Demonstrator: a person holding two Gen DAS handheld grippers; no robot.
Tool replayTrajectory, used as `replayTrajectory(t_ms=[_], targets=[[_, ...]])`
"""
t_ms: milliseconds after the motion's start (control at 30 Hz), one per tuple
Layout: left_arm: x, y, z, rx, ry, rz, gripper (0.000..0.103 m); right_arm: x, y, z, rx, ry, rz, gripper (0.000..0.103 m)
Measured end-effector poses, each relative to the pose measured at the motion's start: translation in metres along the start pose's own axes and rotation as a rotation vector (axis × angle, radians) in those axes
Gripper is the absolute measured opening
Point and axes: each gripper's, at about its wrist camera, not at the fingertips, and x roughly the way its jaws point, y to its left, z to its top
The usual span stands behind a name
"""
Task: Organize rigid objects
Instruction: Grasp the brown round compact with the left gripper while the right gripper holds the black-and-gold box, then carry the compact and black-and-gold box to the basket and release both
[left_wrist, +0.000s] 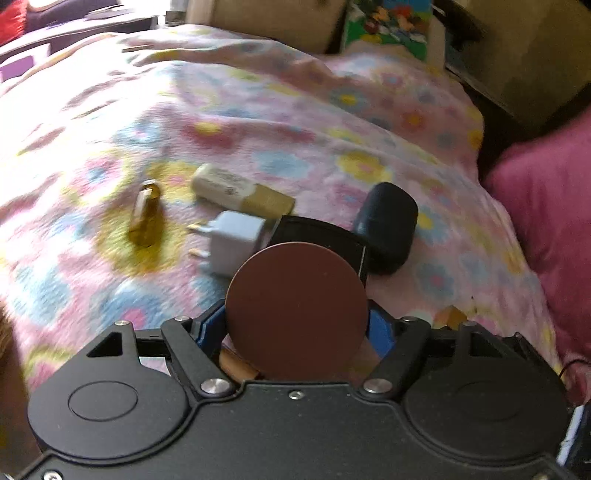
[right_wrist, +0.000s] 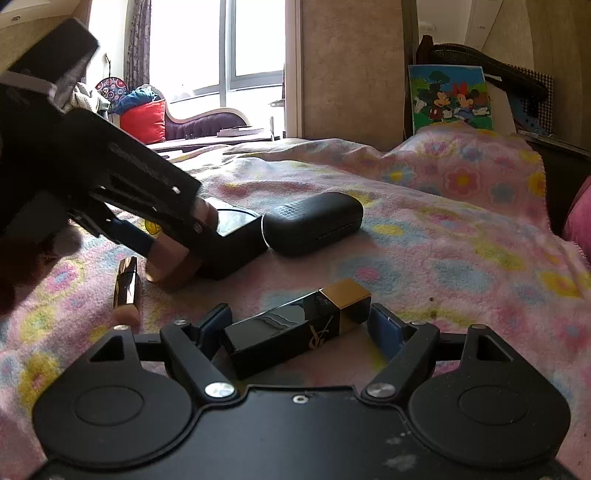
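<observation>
A round brown jar (left_wrist: 295, 306) sits between the blue pads of my left gripper (left_wrist: 295, 326), which is shut on it. The right wrist view shows that gripper (right_wrist: 173, 251) low over the blanket, the jar (right_wrist: 173, 271) beside a flat black box (right_wrist: 236, 247). My right gripper (right_wrist: 301, 325) is shut on a black and gold lipstick box (right_wrist: 295, 325), held lengthwise and slanted. Ahead of the left gripper lie a white plug adapter (left_wrist: 236, 240), a cream and gold tube (left_wrist: 236, 188), a gold lipstick (left_wrist: 146, 214) and a black oval case (left_wrist: 388, 229).
Everything lies on a pink floral blanket (left_wrist: 295, 110) over a bed. A pink pillow (left_wrist: 546, 229) lies at the right edge. A cartoon picture board (right_wrist: 450, 98) leans against the wall behind. The blanket drops off at the far right.
</observation>
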Motion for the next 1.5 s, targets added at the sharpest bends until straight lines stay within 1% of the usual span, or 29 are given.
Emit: replayTrajectory(t_ms=[167, 300, 333, 467, 567, 633, 733, 833, 967, 1167, 1300, 1500], targets=[[-0.050, 0.002, -0.011, -0.040, -0.083, 0.066, 0.071, 0.000, 0.003, 0.001, -0.014, 0.007, -0.013, 0.079], [-0.093, 0.016, -0.023, -0.110, -0.149, 0.096, 0.071, 0.000, 0.006, 0.004, -0.029, 0.019, -0.029, 0.078], [-0.103, 0.019, -0.026, -0.119, -0.167, 0.112, 0.071, 0.000, 0.007, 0.006, -0.035, 0.024, -0.034, 0.078], [-0.140, 0.031, -0.040, -0.140, -0.230, 0.227, 0.071, -0.002, 0.011, 0.012, -0.036, 0.055, -0.060, 0.078], [-0.168, 0.046, -0.049, -0.187, -0.276, 0.276, 0.071, -0.009, 0.012, 0.018, 0.024, 0.073, -0.083, 0.078], [-0.181, 0.057, -0.055, -0.235, -0.300, 0.297, 0.071, -0.018, 0.014, 0.021, 0.084, 0.076, -0.068, 0.078], [-0.197, 0.075, -0.066, -0.311, -0.318, 0.351, 0.071, -0.037, 0.026, 0.029, 0.103, 0.053, -0.059, 0.078], [-0.207, 0.095, -0.074, -0.388, -0.318, 0.395, 0.071, -0.055, 0.042, 0.041, 0.108, 0.030, -0.010, 0.078], [-0.220, 0.115, -0.084, -0.463, -0.333, 0.418, 0.071, -0.078, 0.074, 0.063, 0.063, -0.009, 0.066, 0.079], [-0.234, 0.134, -0.087, -0.495, -0.340, 0.438, 0.071, -0.092, 0.130, 0.098, -0.011, -0.041, 0.191, 0.079], [-0.243, 0.147, -0.085, -0.519, -0.341, 0.449, 0.071, -0.094, 0.164, 0.122, -0.025, -0.061, 0.286, 0.079], [-0.247, 0.170, -0.075, -0.545, -0.328, 0.492, 0.071, -0.088, 0.209, 0.156, -0.051, -0.085, 0.377, 0.079]])
